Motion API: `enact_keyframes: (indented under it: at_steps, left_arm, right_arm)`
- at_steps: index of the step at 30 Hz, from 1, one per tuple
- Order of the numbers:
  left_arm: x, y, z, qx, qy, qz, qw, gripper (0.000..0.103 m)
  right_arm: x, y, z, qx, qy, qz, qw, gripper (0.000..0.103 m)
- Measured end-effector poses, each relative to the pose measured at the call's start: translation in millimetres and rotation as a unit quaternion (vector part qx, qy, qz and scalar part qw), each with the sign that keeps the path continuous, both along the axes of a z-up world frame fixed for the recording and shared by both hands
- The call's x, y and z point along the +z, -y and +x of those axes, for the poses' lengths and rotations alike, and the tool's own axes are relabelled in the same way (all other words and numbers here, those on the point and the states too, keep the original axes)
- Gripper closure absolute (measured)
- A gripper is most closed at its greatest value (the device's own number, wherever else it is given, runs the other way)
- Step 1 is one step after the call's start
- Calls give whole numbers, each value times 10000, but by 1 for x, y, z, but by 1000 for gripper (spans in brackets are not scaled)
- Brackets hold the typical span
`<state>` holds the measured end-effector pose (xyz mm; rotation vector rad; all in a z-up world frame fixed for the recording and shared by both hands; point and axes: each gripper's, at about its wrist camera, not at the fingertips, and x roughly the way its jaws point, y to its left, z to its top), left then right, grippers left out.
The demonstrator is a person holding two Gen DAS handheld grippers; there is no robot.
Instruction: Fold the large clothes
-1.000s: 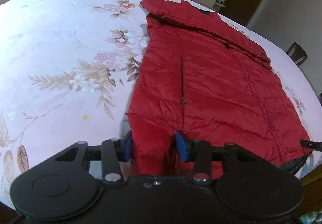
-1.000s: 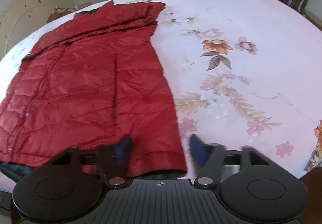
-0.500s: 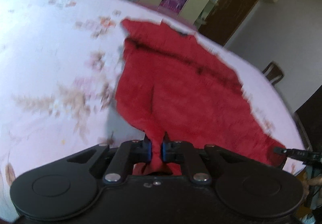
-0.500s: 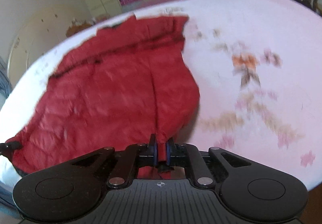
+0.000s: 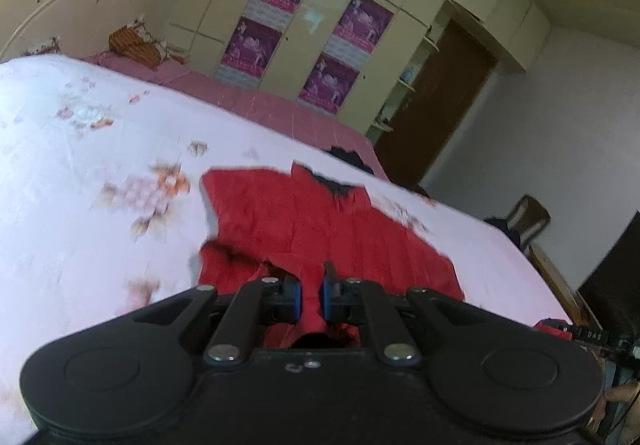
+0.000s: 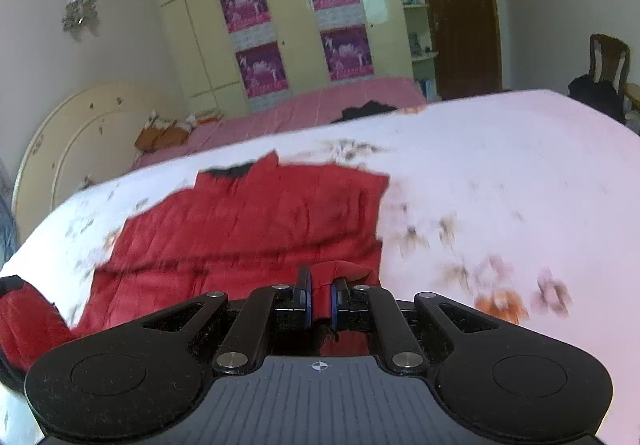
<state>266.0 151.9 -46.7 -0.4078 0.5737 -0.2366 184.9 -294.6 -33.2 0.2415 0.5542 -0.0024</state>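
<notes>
A red quilted jacket (image 5: 320,221) lies on the floral bedsheet (image 5: 80,173), collar end far from me. My left gripper (image 5: 312,295) is shut on the jacket's hem and holds it lifted above the jacket's body. My right gripper (image 6: 320,299) is shut on the hem's other corner, also raised over the jacket (image 6: 248,221). The lifted hem fabric bunches between each pair of blue pads. The left gripper with a bit of red fabric shows at the right wrist view's left edge (image 6: 16,305). Both views are motion-blurred.
A pink bed cover (image 5: 256,105) lies beyond the sheet with a dark garment (image 6: 368,110) on it. A headboard (image 5: 76,5) stands at the left, a wardrobe (image 5: 320,25) behind. A wooden chair (image 5: 528,217) stands at the right.
Both grippers closed on the jacket's hem corners, then lifted and carried them forward toward the collar. The cameras now tilt up and show the room.
</notes>
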Motion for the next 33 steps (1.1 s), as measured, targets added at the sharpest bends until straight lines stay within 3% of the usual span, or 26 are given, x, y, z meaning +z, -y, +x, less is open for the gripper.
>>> enact_keyframes:
  at_steps: [7,17,25,33]
  left_arm:
    - [13,15,79,181,295,263,9991,94]
    - [6,27,192,576,325,707,9953,94]
    - [-17,36,253,721,104,937,9929,94]
    - [-52,38,296,819,-265,1226,9887,94]
  right_arm:
    - [11,12,87,-252,311,-26,9992,95]
    - [1,25,215,-420,258,-279,9984,95]
    - [-29,28,290,-405,-7,-429,9983,95]
    - [-72,35,348,-403,-550,-396,9969,95]
